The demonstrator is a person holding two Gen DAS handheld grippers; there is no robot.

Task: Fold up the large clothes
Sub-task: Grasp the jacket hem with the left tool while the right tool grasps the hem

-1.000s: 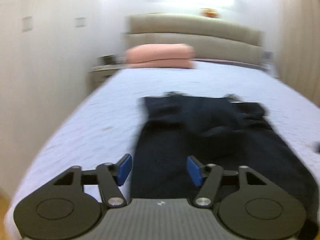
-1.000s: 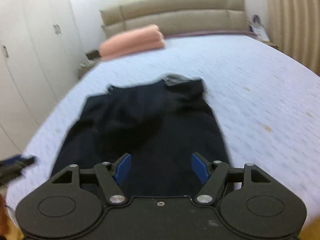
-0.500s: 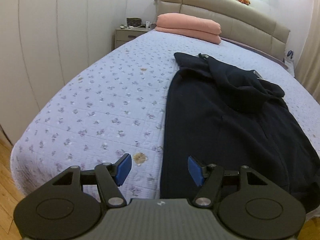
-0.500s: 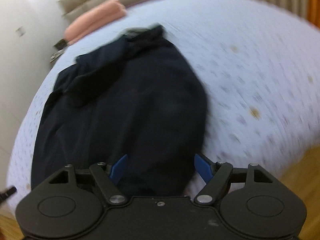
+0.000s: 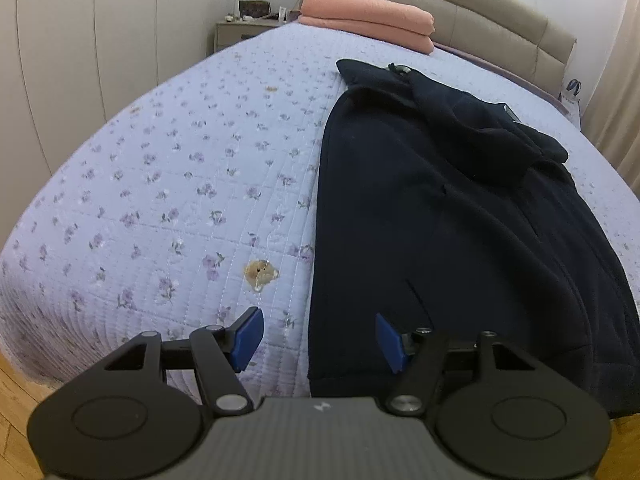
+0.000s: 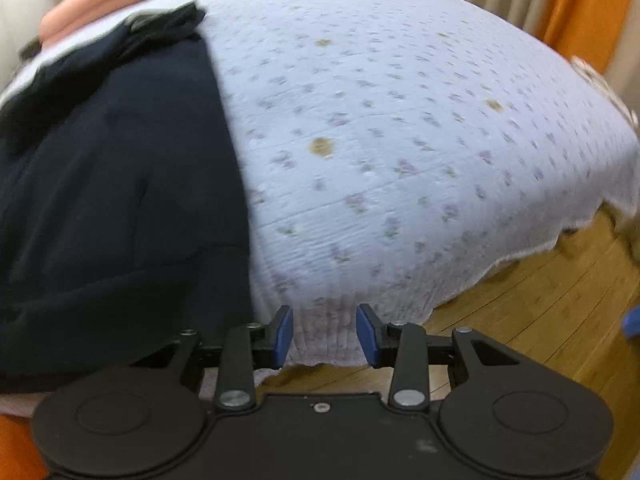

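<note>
1. Lying flat on the bed [image 5: 168,184], the garment [image 5: 440,220] is dark navy, soft and matte, with a long roughly rectangular body. Its near hem hangs at the foot edge of the bed.
2. Left view: the garment fills the 1–5 o'clock region. A bunched fold of the same cloth crosses its upper part toward 2 o'clock.
3. Left gripper [image 5: 318,340]: jaws wide apart, holding nothing. Flat blue pads [image 5: 248,336] on black linkage arms. The garment's left edge runs between the two fingers; whether they touch the cloth cannot be told.
4. Right gripper [image 6: 325,336]: jaws partly open, narrower than the left, nothing between them. It sits over the bed's foot edge, just right of the garment [image 6: 112,184].
5. Right view, somewhat blurred: the garment is at 8–11 o'clock, with the bedspread [image 6: 400,140] spreading toward 1–3 o'clock.
6. Bedspread: pale lilac, quilted in a square grid, with a small floral print and a few tan bear motifs [image 5: 261,274].
7. Pink folded blanket [image 5: 368,20]: soft and thick, at 12 o'clock against a padded beige headboard [image 5: 480,12].
8. Wood plank floor [image 6: 520,312] at 4 o'clock in the right view.
</note>
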